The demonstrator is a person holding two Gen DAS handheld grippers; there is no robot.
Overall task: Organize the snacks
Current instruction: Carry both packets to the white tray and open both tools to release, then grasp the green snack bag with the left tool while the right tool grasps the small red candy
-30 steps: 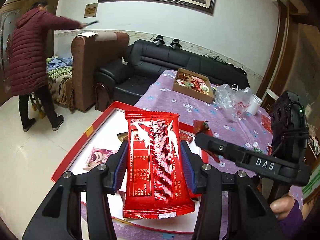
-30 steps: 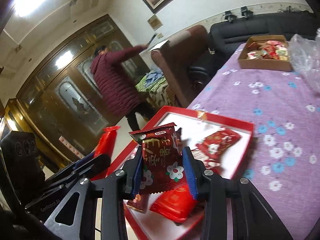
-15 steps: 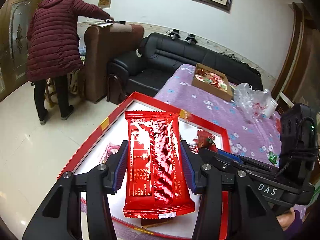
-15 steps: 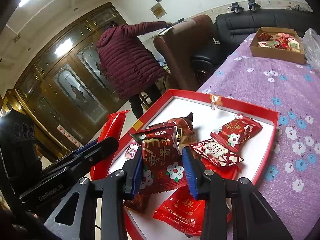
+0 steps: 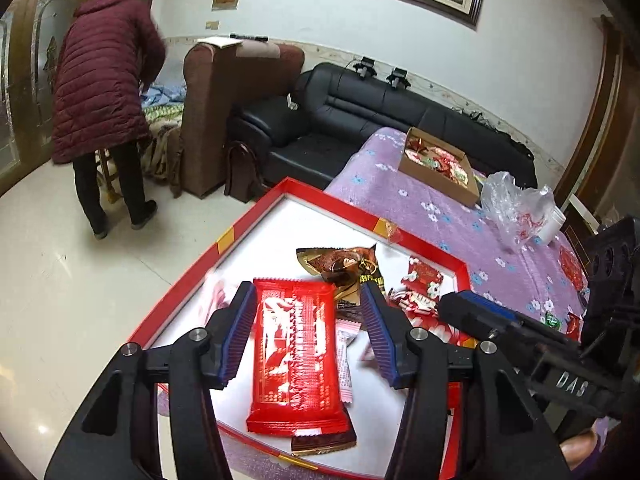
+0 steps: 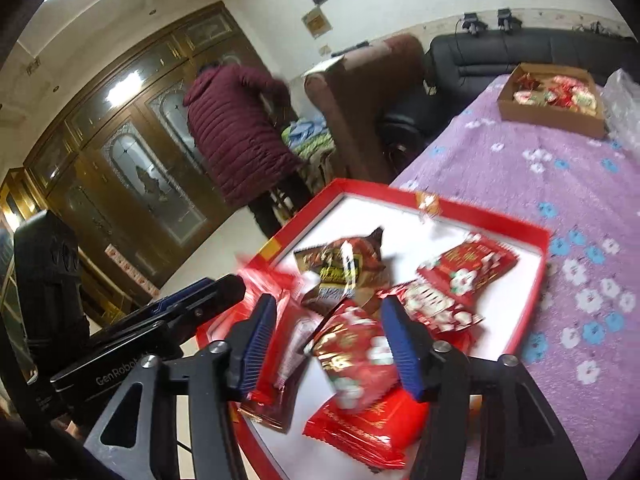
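A red-rimmed tray (image 5: 256,216) with a white floor holds several snack packets at the table's near corner. My left gripper (image 5: 308,336) is open over it; a bright red packet (image 5: 296,360) lies free between the fingers, blurred. My right gripper (image 6: 332,348) is open too; a dark red flowered packet (image 6: 352,360) sits loose between its fingers, blurred, above another red packet (image 6: 368,432). Brown and gold packets (image 6: 344,268) and red flowered ones (image 6: 464,272) lie further in the tray (image 6: 516,228). Each gripper shows at the edge of the other's view.
A cardboard box of snacks (image 5: 440,168) stands at the far end of the purple flowered tablecloth (image 5: 440,216), with a clear plastic bag (image 5: 516,204) and white cup beside it. A person in a maroon coat (image 5: 104,80) stands by the brown armchair and black sofa.
Both grippers have opened and let go of their packets, which now drop or lie in the tray. Both grippers moved lower and closer over the tray.
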